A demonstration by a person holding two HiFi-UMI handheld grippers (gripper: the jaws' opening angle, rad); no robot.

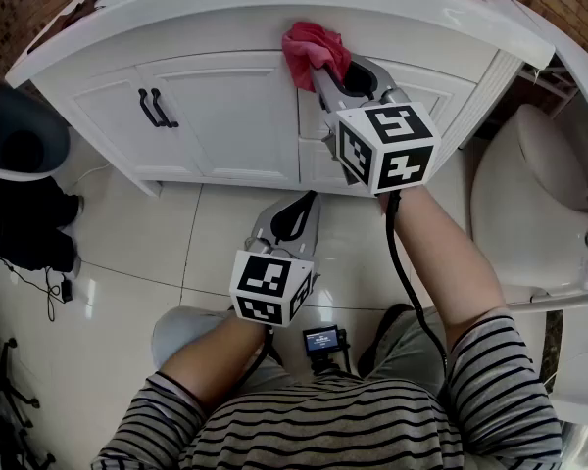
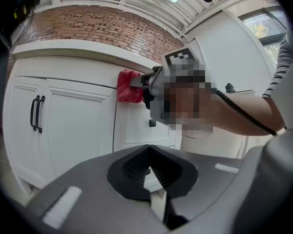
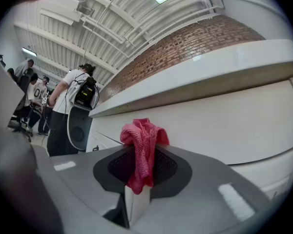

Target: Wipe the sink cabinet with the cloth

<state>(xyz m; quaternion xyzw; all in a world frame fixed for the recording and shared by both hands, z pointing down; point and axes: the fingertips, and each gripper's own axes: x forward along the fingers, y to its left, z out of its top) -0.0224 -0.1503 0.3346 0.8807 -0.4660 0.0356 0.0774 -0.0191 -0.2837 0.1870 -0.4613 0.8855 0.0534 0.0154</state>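
Cloth (image 1: pixel 314 49), red, is bunched and clamped in the right gripper (image 1: pixel 325 71). Its jaws are closed tight on the cloth, and a wad sticks out past the tips. The wad sits at the top of the cabinet (image 1: pixel 225 116) front, just under the countertop (image 1: pixel 274 8) overhang. It looks to be touching the white panel.

Left gripper (image 1: pixel 299 213) has its jaws closed with nothing between them. It is idle and well apart from the cabinet.

Risks:
- Only a small wad sticks out, so too steep an angle could let the hard jaw tips scrape the paint.
- The grip is on a fold, so drag across the panel could pull the cloth loose.
- The overhang is right above, and an upward stroke could bump the gripper into it.
- The drawer knob (image 2: pixel 152 124) is just below and could snag the cloth on a downward pass.
- Little of the cloth meets the panel, so strips will likely get missed.

Pose: the right forearm is stretched forward, with the gripper aimed at the cabinet front and its marker cube facing up. The left forearm is bent and held low over the floor (image 1: pixel 127 262) in front of the body, with its tips pointing toward the cabinet.
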